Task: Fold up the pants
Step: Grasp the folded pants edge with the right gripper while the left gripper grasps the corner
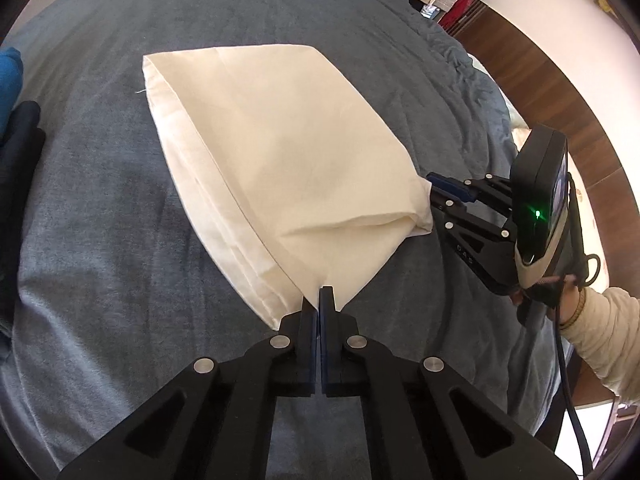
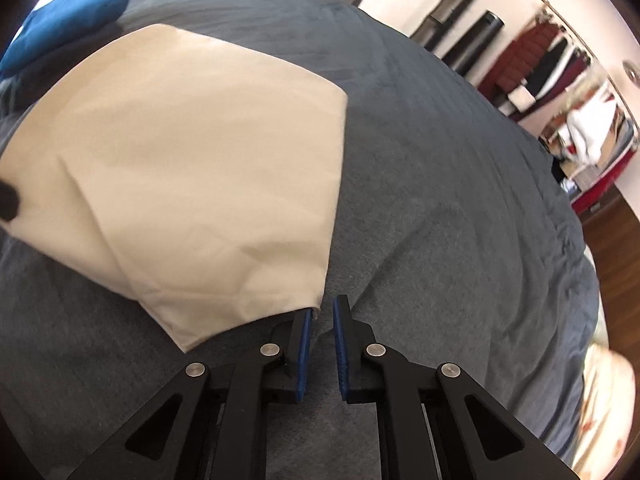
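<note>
Left wrist view: cream pants (image 1: 276, 160), folded into a wedge, are lying mid-bed on the grey-blue blanket (image 1: 100, 240), the wide end far-left, the narrow end running near. The left gripper (image 1: 320, 300) is pinching the near corner of the fabric, blue pads pressed together on it. The right gripper (image 1: 440, 188) is sitting at the right corner of the pants, tips just beside the cloth; grip not clear from here. Blue clothing (image 1: 10, 80) is lying at the far-left edge.

Right wrist view: the right gripper (image 2: 322, 312) is hovering released, a gap between the blue pads, the pants (image 2: 192, 168) corner touching the left pad only, not clamped. The blanket (image 2: 440, 200) is spreading to the right. Blue clothing (image 2: 68, 20) is lying far-left; a clothes rack (image 2: 560, 64) is standing far-right.
</note>
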`<state>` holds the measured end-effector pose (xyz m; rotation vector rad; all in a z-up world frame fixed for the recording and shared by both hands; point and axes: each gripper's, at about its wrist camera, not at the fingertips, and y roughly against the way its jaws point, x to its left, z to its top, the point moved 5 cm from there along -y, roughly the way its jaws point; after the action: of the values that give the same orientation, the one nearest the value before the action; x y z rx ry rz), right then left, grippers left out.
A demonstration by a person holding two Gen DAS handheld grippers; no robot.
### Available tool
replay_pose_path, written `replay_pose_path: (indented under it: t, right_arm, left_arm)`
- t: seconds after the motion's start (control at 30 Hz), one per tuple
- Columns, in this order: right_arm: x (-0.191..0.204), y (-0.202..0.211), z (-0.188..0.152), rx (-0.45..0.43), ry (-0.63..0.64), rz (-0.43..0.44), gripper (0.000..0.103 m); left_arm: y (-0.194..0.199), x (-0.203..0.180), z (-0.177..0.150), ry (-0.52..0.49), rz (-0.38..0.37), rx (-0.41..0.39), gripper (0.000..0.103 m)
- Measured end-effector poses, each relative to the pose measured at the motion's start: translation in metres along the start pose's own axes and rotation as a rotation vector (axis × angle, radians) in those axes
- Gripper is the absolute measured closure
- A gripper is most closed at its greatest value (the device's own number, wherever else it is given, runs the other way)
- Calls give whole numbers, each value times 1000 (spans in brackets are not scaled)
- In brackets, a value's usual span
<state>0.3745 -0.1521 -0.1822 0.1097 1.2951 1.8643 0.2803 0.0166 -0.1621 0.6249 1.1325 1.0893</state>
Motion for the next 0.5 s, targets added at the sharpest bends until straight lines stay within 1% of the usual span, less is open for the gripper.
replay_pose_path:
  t: [0.13, 0.27, 0.33, 0.37, 0.43, 0.5]
  right_arm:
    - [0, -2, 2, 10, -25, -16, 94]
    - [-1, -5, -2, 32, -51, -23, 94]
    - [-1, -6, -3, 39, -58, -31, 94]
    - [-1, -7, -3, 43, -59, -33, 94]
    - [-1, -8, -3, 47, -60, -40, 94]
    - [-2, -10, -3, 54, -75, -32, 94]
  left_arm:
    - [1, 8, -4, 4, -9, 12, 100]
    - [6, 12, -10, -12, 10, 17, 100]
    - [5, 12, -13, -3, -1, 32, 101]
    - [4, 12, -14, -9, 0, 39, 101]
    - [5, 10, -14, -54, 31, 33, 101]
    - [7, 10, -11, -45, 20, 26, 101]
